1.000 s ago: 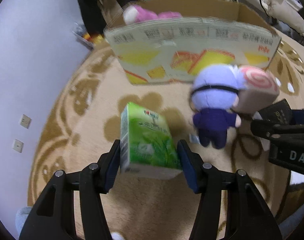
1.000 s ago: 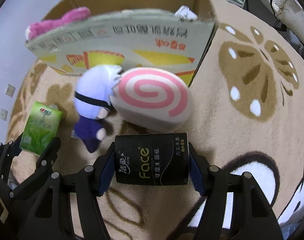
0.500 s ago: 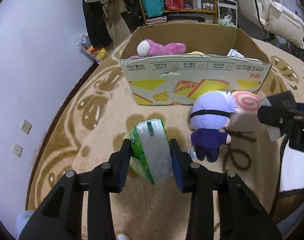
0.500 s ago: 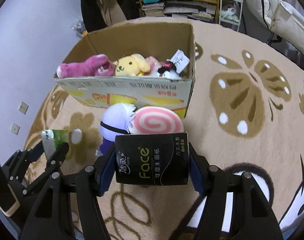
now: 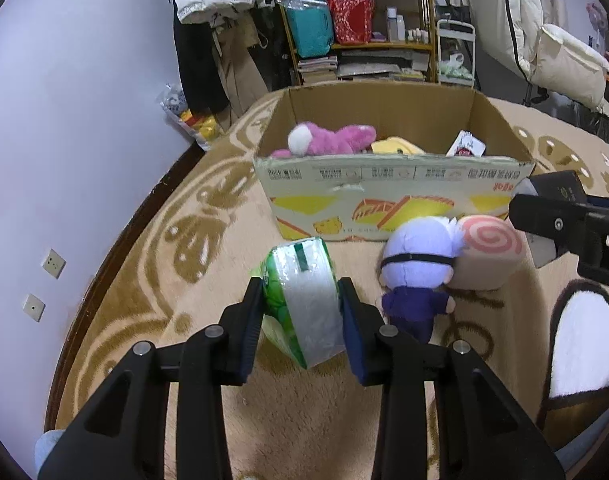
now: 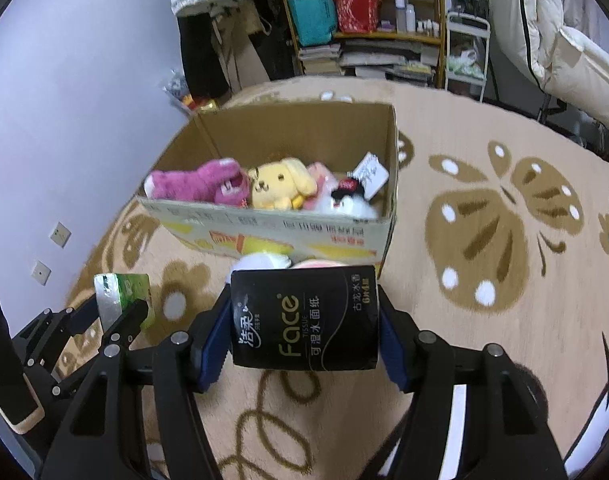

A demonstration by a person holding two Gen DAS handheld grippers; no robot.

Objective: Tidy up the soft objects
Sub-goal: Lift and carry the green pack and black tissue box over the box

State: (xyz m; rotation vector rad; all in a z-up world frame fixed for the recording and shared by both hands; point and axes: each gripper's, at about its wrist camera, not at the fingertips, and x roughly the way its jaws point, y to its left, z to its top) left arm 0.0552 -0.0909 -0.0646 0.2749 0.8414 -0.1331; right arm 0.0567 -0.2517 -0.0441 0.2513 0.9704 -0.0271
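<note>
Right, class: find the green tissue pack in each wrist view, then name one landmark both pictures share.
Left wrist view: the green tissue pack sits at centre, squeezed in the left gripper.
Right wrist view: the pack is at lower left, small, in that same gripper.
Shared landmark: the cardboard box of plush toys, behind the pack.

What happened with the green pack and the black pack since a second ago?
The left tongs closed on the green tissue pack, squeezing and tipping it, and lifted it off the rug. The right tongs rose too, with the black tissue pack gripped as before. The purple-haired doll, the swirl cushion and the cardboard box stayed put.
</note>
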